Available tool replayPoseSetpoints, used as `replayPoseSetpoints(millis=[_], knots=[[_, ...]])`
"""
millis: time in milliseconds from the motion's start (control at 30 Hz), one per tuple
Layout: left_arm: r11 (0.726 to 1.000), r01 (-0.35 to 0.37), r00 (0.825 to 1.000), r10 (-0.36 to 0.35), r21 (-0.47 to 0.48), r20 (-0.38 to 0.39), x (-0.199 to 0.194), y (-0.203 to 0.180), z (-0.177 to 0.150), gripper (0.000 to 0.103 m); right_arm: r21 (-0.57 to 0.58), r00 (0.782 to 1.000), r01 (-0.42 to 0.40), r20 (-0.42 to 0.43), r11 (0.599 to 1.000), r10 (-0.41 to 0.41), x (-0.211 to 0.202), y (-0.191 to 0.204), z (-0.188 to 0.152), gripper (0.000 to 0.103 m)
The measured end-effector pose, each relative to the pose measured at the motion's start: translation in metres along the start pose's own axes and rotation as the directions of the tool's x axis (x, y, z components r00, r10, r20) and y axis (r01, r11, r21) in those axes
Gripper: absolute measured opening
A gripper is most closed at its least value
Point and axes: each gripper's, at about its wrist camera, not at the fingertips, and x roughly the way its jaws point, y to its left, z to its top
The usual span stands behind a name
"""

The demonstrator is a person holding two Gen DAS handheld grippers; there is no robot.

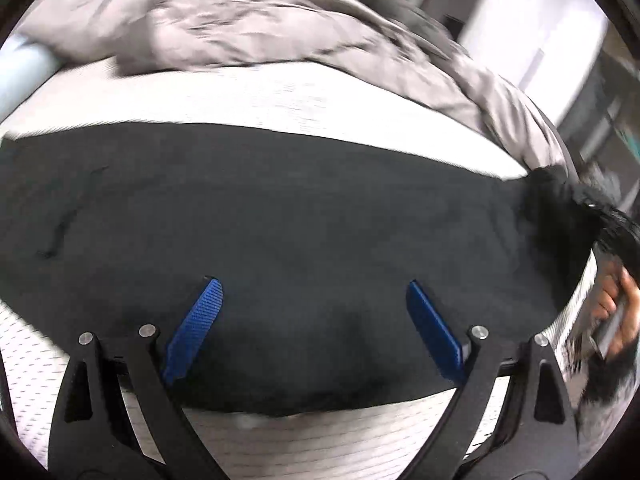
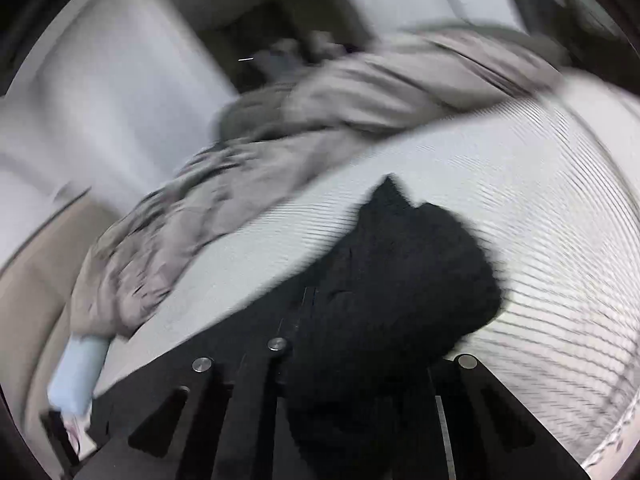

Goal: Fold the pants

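Looking like an early bit of the job. Seeing the black pants (image 1: 280,208) lying long and mostly flat across the white bed (image 1: 280,96), just under and ahead of the left hand-held gripper (image 1: 313,285). Holding that left hand-held gripper wide open over the cloth, gripping nothing, blue pads (image 1: 204,320) well apart. Pinching one end of the pants with the right hand-held gripper (image 2: 304,304), jaws squeezed tight, black cloth bunching up just ahead of it and to its right side. Spotting that same end far off to the right of the left hand-held gripper too, lifted off the bed, next to a hand (image 1: 612,304). Not seeing any neat fold yet, so guessing at lots left to do: bringing the lifted end over, lining up the edges, folding again, patting flat. Not telling legs from waist, with everything so dark. Missing the right pads, hiding under the cloth. Losing the left end of the pants at the edge of the view. Blurring a lot in both views, most of all past the right hand-held gripper. Making out only a crumpled grey blanket (image 1: 240,20) farther ahead on the bed and something pale blue (image 1: 20,68) off to the left, maybe a pillow, hard to say.
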Motion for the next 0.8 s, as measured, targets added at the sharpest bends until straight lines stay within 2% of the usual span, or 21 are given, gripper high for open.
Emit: replayPoseSetpoints(millis=[67,133,167,200,233,267,300,333,400,433,467,500,533,567,600,633,667,733,767,800], knots=[[0.999,-0.025,1.000,0.026,-0.049,0.011,-0.010,0.031,0.000,0.092,-0.145,0.996,-0.086,-0.025,0.986,0.083,0.008,0.068,-0.005,0.015],[0.995,-0.050,0.998,0.052,-0.087,0.024,-0.018,0.057,-0.002,0.092,-0.273,0.973,-0.226,-0.102,0.935,0.205,0.023,0.138,-0.021,0.015],[0.993,-0.062,0.997,0.066,-0.100,0.029,-0.022,0.069,-0.003,0.092,-0.321,0.950,-0.305,-0.170,0.896,0.262,0.028,0.167,-0.035,0.015],[0.991,-0.075,0.996,0.080,-0.111,0.033,-0.025,0.080,-0.005,0.092,-0.375,0.904,-0.409,-0.290,0.832,0.314,0.040,0.203,-0.056,0.022],[0.989,-0.089,0.995,0.094,-0.121,0.035,-0.028,0.089,-0.003,0.092,-0.406,0.861,-0.479,-0.389,0.778,0.328,0.049,0.225,-0.073,0.037],[0.987,-0.097,0.994,0.103,-0.130,0.040,-0.031,0.095,-0.003,0.092,-0.445,0.804,-0.555,-0.505,0.703,0.315,0.057,0.248,-0.098,0.045],[0.985,-0.100,0.993,0.107,-0.141,0.046,-0.034,0.100,-0.002,0.092,-0.484,0.764,-0.600,-0.582,0.637,0.277,0.060,0.262,-0.123,0.052],[0.983,-0.101,0.993,0.110,-0.155,0.052,-0.035,0.105,0.000,0.092,-0.515,0.749,-0.618,-0.615,0.594,0.246,0.060,0.266,-0.139,0.052],[0.982,-0.091,0.994,0.101,-0.163,0.050,-0.032,0.102,0.005,0.092,-0.564,0.747,-0.627,-0.631,0.538,0.210,0.046,0.261,-0.160,0.052],[0.983,-0.085,0.994,0.094,-0.160,0.047,-0.030,0.098,0.006,0.092,-0.569,0.752,-0.622,-0.626,0.537,0.208,0.039,0.253,-0.160,0.053],[0.986,-0.077,0.995,0.084,-0.151,0.043,-0.027,0.091,0.007,0.092,-0.563,0.765,-0.606,-0.605,0.562,0.219,0.032,0.239,-0.152,0.054],[0.988,-0.070,0.996,0.076,-0.138,0.037,-0.024,0.083,0.008,0.092,-0.555,0.781,-0.587,-0.580,0.589,0.231,0.027,0.226,-0.144,0.060],[0.991,-0.061,0.998,0.064,-0.118,0.028,-0.019,0.072,0.008,0.092,-0.547,0.803,-0.557,-0.545,0.624,0.240,0.024,0.210,-0.135,0.068],[0.994,-0.053,0.998,0.055,-0.092,0.016,-0.014,0.061,0.008,0.092,-0.531,0.833,-0.510,-0.502,0.677,0.233,0.022,0.186,-0.126,0.071],[0.997,-0.050,0.999,0.050,-0.062,0.001,-0.010,0.049,0.005,0.092,-0.514,0.848,-0.472,-0.486,0.716,0.211,0.024,0.170,-0.120,0.071],[0.998,-0.056,0.998,0.055,-0.027,-0.010,-0.007,0.038,0.002,0.092,-0.502,0.857,-0.422,-0.492,0.754,0.152,0.031,0.148,-0.119,0.071],[0.997,-0.076,0.997,0.076,0.021,-0.023,-0.002,0.025,-0.001,0.092,-0.516,0.856,-0.381,-0.510,0.767,0.082,0.036,0.129,-0.124,0.071],[0.991,-0.106,0.994,0.109,0.081,-0.028,0.009,0.012,0.001,0.092,-0.586,0.863,-0.294,-0.503,0.755,-0.054,0.040,0.102,-0.136,0.071],[0.990,-0.110,0.993,0.112,0.088,-0.027,0.009,0.008,0.000,0.092,-0.571,0.855,-0.294,-0.516,0.766,-0.057,0.039,0.091,-0.137,0.071],[0.990,-0.109,0.993,0.111,0.086,-0.028,0.010,0.007,0.001,0.092,-0.548,0.854,-0.312,-0.520,0.776,-0.024,0.033,0.083,-0.133,0.071]])
